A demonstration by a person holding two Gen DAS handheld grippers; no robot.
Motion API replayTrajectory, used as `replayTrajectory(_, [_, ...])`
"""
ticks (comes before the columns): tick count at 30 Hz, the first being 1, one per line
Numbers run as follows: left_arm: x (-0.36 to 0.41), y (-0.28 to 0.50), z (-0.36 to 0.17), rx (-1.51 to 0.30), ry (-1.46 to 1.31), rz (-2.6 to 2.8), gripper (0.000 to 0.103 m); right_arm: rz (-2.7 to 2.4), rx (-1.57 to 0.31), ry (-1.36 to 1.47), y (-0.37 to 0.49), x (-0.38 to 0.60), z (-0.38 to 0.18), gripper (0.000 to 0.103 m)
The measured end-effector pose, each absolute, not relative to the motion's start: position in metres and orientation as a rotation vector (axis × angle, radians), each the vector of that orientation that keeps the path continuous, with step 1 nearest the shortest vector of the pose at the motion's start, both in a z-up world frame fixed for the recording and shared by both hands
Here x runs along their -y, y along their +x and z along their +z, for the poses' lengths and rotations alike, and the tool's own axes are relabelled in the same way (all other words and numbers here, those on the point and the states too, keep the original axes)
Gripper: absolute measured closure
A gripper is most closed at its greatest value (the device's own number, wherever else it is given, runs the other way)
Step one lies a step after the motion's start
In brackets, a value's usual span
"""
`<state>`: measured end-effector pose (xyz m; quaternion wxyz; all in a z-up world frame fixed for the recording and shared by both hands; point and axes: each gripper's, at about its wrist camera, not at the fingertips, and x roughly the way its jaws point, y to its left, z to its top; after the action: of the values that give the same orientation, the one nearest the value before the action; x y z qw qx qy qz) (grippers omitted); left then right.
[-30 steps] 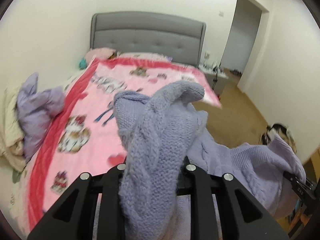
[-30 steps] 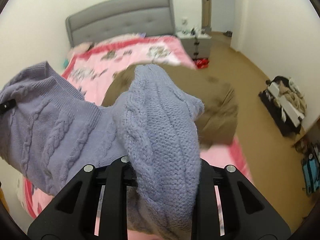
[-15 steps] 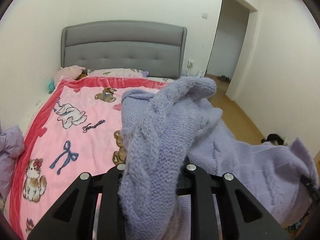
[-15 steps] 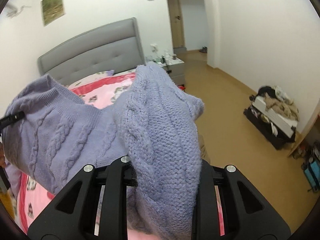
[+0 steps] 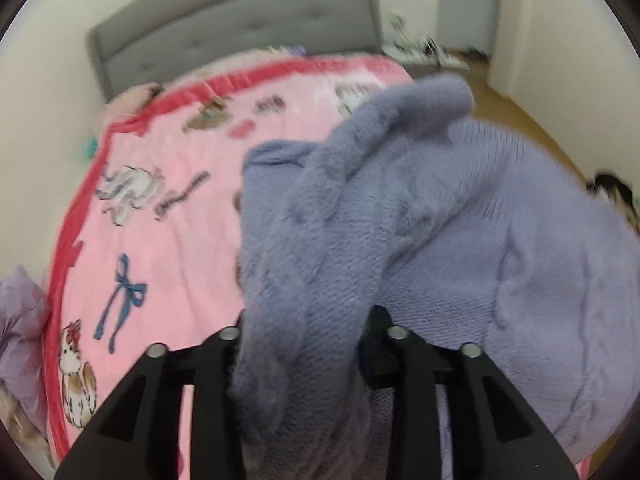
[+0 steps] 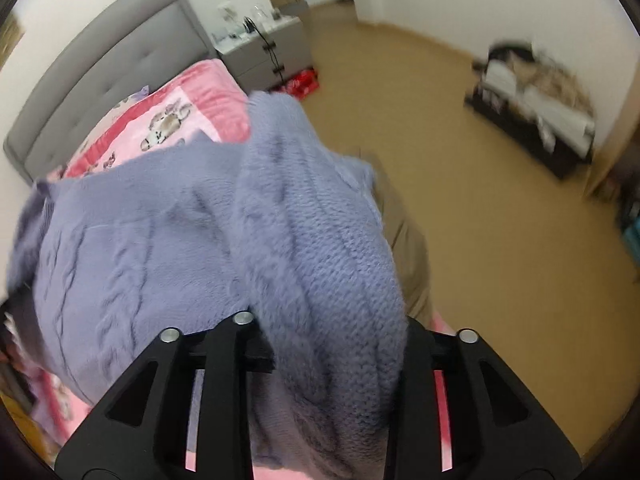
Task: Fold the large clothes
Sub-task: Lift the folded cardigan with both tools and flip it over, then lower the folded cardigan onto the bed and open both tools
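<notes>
Above pink bedspread (image 5: 168,216), both hand-held grippers stretch sweater (image 5: 460,240) sideways.

Sweater (image 5: 460,216) above blanket (image 5: 168,208)

Pink cartoon-print blanket (image 5: 172,216) across bed; grey tufted headboard (image 5: 240,24) far; nightstand (image 6: 266,50) right; black rack of clothes (image 6: 536,108) far right.

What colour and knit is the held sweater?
Lavender cable-knit sweater, clearest in the right wrist view.
</notes>
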<state>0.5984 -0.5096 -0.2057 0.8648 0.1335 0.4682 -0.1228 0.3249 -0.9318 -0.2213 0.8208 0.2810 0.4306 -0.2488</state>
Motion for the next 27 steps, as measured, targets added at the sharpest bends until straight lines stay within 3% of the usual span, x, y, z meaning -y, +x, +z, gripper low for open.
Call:
replayTrajectory(2, [0.513, 0.595, -0.22, -0.981, 0.357, -0.31, 0.042, -0.51, -0.878, 0.612, 0.317, 0.927, -0.227, 0.046])
replayTrajectory(3, [0.512, 0.592, -0.222, -0.953, 0.397, -0.322, 0.029, -0.51, -0.86, 0.603, 0.315, 0.924, -0.227, 0.04])
replayTrajectory(5, [0.506, 0.588, -0.215, -0.876, 0.433, -0.317, 0.019, -0.521, -0.811, 0.575, 0.31, 0.923, -0.218, 0.011])
replayTrajectory(6, [0.499, 0.588, -0.209, -0.843, 0.417, -0.318, 0.018, -0.525, -0.79, 0.57, 0.308, 0.924, -0.213, 0.007])
replayTrajectory(10, [0.456, 0.602, -0.16, -0.765, 0.171, -0.303, 0.018, -0.488, -0.667, 0.596, 0.298, 0.938, -0.172, 0.008])
replayTrajectory(12, [0.451, 0.599, -0.138, -0.708, 0.103, -0.372, 0.018, -0.414, -0.62, 0.571, 0.297, 0.94, -0.152, 0.015])
replayTrajectory(13, [0.457, 0.596, -0.128, -0.698, 0.107, -0.445, 0.018, -0.343, -0.631, 0.558, 0.303, 0.94, -0.146, 0.025])
replayTrajectory(15, [0.482, 0.586, -0.125, -0.716, 0.184, -0.58, 0.018, -0.258, -0.732, 0.512, 0.321, 0.936, -0.143, 0.029])
replayTrajectory(18, [0.522, 0.579, -0.151, -0.837, 0.322, -0.683, 0.03, -0.16, -0.802, 0.421, 0.339, 0.918, -0.156, 0.034])
replayTrajectory(20, [0.538, 0.584, -0.174, -0.894, 0.385, -0.646, 0.031, -0.149, -0.887, 0.375, 0.358, 0.91, -0.177, 0.049])
replayTrajectory(24, [0.55, 0.625, -0.229, -1.087, 0.386, -0.437, 0.032, -0.268, -1.009, 0.326, 0.387, 0.911, -0.216, 0.054])
replayTrajectory(27, [0.552, 0.645, -0.239, -1.109, 0.329, -0.35, 0.032, -0.283, -1.038, 0.411, 0.402, 0.925, -0.243, 0.052])
